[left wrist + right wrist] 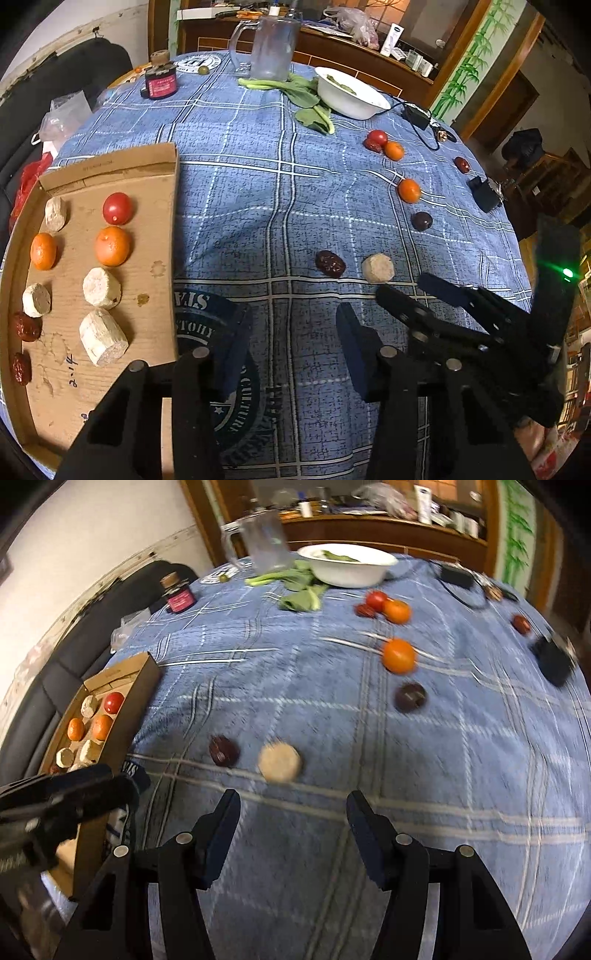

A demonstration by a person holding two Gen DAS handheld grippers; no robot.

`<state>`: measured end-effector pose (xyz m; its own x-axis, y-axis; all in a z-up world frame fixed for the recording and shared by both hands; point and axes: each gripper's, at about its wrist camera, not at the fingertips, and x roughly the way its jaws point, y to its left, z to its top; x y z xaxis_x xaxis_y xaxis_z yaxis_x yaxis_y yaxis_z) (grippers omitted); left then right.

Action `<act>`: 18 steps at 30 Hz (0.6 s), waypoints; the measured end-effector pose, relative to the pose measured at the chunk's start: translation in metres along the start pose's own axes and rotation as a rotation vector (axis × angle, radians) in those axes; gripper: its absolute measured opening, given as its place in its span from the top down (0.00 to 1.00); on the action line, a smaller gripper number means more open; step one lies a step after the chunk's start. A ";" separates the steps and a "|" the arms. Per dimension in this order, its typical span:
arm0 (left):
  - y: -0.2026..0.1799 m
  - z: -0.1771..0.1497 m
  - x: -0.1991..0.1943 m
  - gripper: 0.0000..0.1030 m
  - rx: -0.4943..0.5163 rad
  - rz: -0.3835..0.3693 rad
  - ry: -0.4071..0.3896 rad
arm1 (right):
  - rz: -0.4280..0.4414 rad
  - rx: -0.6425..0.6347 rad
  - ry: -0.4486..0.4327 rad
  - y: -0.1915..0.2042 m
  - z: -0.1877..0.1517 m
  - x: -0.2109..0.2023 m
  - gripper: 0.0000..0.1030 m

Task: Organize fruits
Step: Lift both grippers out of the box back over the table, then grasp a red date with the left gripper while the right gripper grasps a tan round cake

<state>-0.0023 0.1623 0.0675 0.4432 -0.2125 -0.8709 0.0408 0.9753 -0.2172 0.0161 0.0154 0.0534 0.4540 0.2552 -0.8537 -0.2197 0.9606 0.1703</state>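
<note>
While both tools hang empty over the blue checked tablecloth (pixel 280 192), the main hazards concern the loose fruit well apart from the cardboard tray (pixel 164 221). Round pieces, such as the orange (pixel 398 656) and the dark plum (pixel 410 697), would probably roll across the cloth if a finger struck them off-centre, and the far red date (pixel 521 623) lies near the table's edge. Blur in the right wrist view suggests a fast sweep; an approach at that pace could knock the pale cut chunk (pixel 279 761) or the wrinkled date (pixel 224 750) beside it. The two tools also stand close together, so a clash is possible.

Containers, largest first:
- Cardboard tray: one tomato (pixel 117 208), two oranges, four pale chunks and two dates, laid apart on its floor.
- White bowl (pixel 364 107): a few green leaves; more greens lie on the cloth beside it.
- Clear jug (pixel 271 48): apparently empty.

Left gripper (pixel 291 343): jaws apart, nothing between them. Right gripper (pixel 293 830): jaws apart, nothing between them, just short of the pale chunk.
</note>
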 end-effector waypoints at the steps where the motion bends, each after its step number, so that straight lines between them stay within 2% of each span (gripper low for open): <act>1: 0.001 0.001 0.001 0.55 -0.003 0.000 0.002 | -0.001 -0.011 0.006 0.002 0.002 0.005 0.44; 2: 0.001 0.001 0.001 0.55 -0.004 0.001 0.004 | -0.002 -0.023 0.018 0.005 0.004 0.012 0.49; 3: 0.000 0.002 0.002 0.56 -0.004 0.001 0.005 | -0.001 -0.030 0.027 0.006 0.005 0.016 0.60; 4: -0.001 0.003 0.003 0.56 -0.001 -0.001 0.007 | -0.004 -0.034 0.028 0.006 0.006 0.018 0.66; 6: -0.004 0.005 0.006 0.56 0.006 -0.008 0.010 | -0.001 -0.032 0.023 0.003 0.007 0.018 0.73; 10: -0.016 0.013 0.018 0.56 0.029 -0.031 0.021 | -0.020 0.007 0.027 -0.012 0.004 0.011 0.73; 18: -0.047 0.027 0.062 0.56 0.148 -0.042 0.050 | -0.063 0.120 0.040 -0.058 -0.018 -0.020 0.73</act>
<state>0.0472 0.1050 0.0356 0.3932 -0.2523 -0.8842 0.1917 0.9630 -0.1895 0.0041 -0.0477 0.0521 0.4279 0.1915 -0.8833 -0.0859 0.9815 0.1712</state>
